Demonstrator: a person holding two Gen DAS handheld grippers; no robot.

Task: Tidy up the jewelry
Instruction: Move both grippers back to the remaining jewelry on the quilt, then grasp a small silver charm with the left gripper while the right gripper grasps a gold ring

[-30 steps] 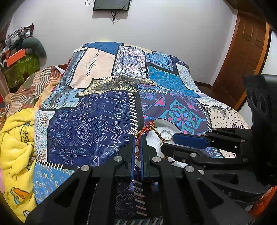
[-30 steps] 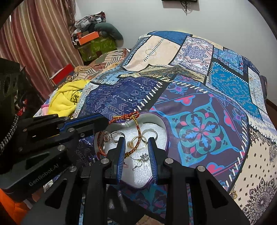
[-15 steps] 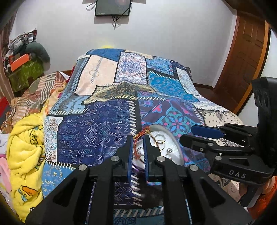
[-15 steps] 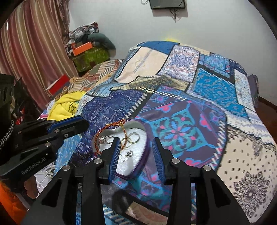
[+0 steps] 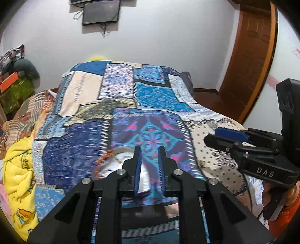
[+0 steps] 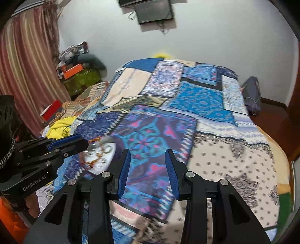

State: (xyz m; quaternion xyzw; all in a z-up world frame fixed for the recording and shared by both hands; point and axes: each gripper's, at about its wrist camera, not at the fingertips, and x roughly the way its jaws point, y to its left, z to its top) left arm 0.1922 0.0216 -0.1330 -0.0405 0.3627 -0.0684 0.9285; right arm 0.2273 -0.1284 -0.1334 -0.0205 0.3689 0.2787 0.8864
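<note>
white tray (image 6: pixel 105 155), blurred gold rings (image 6: pixel 102 150)

A patchwork bedspread (image 5: pixel 150 105) in blues and creams covers the bed, with a yellow blanket (image 5: pixel 17 178) bunched at its left edge. A dark screen (image 6: pixel 153 11) hangs on the white wall, a wooden door (image 5: pixel 249 56) stands to the right, and striped curtains (image 6: pixel 24 71) hang at the left.

Left tongs (image 5: pixel 149 165) opening, empty, above white jewelry dish (image 5: pixel 112 165) on patchwork bedspread (image 5: pixel 150 105).
</note>
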